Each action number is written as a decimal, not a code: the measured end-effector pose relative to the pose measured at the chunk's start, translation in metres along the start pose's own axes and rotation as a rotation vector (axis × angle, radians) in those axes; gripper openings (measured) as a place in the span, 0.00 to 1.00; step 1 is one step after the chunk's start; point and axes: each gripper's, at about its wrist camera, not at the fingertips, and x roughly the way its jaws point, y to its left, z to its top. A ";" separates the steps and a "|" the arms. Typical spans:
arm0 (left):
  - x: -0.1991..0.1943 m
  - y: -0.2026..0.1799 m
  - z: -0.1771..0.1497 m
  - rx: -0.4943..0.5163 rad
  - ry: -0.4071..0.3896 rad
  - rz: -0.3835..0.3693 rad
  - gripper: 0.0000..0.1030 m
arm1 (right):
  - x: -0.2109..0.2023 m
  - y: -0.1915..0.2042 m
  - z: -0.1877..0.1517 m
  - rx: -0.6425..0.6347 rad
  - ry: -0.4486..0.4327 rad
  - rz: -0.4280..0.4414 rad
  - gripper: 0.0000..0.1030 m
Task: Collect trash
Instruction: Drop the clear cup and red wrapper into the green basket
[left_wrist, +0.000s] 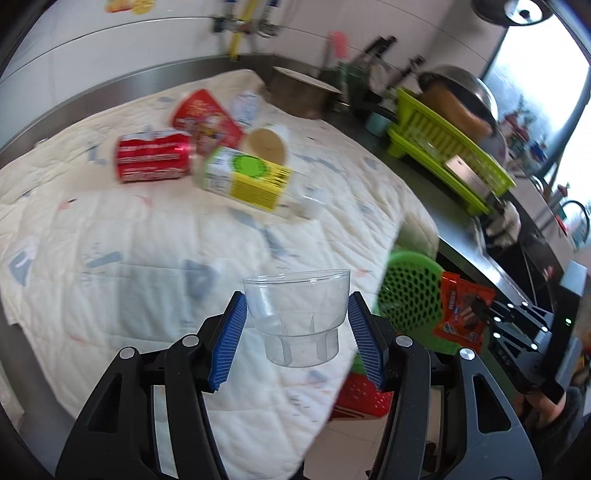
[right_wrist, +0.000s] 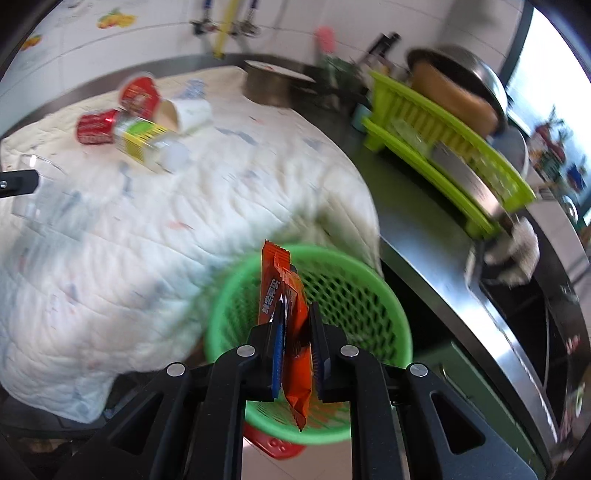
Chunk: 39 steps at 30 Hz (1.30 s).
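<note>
My left gripper (left_wrist: 297, 299) is shut on a clear plastic cup (left_wrist: 303, 325), with its blue pads against the cup's sides, above the cream quilt (left_wrist: 110, 240). My right gripper (right_wrist: 295, 308) is shut on an orange snack wrapper (right_wrist: 291, 332), right over the green mesh basket (right_wrist: 369, 269). In the left wrist view the basket (left_wrist: 406, 288) and the wrapper (left_wrist: 458, 310) sit at the right. Farther back on the quilt lie a red can (left_wrist: 151, 158), a bottle with a yellow label (left_wrist: 247, 177), a paper cup (left_wrist: 267, 144) and a red packet (left_wrist: 207, 118).
A lime dish rack (right_wrist: 443, 147) with a pot and lids stands on the steel counter (right_wrist: 406, 206) at the right. A sink (right_wrist: 517, 295) lies beyond it. A red basket (left_wrist: 362, 395) sits on the floor under the green one. A metal pot (left_wrist: 299, 92) stands behind the quilt.
</note>
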 end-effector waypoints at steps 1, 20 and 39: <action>0.004 -0.007 0.000 0.011 0.008 -0.012 0.54 | 0.004 -0.007 -0.005 0.009 0.009 -0.012 0.13; 0.094 -0.148 -0.007 0.214 0.175 -0.177 0.56 | -0.017 -0.065 -0.055 0.146 0.006 -0.095 0.56; 0.093 -0.136 -0.017 0.163 0.184 -0.175 0.77 | -0.047 -0.050 -0.058 0.159 -0.049 -0.071 0.74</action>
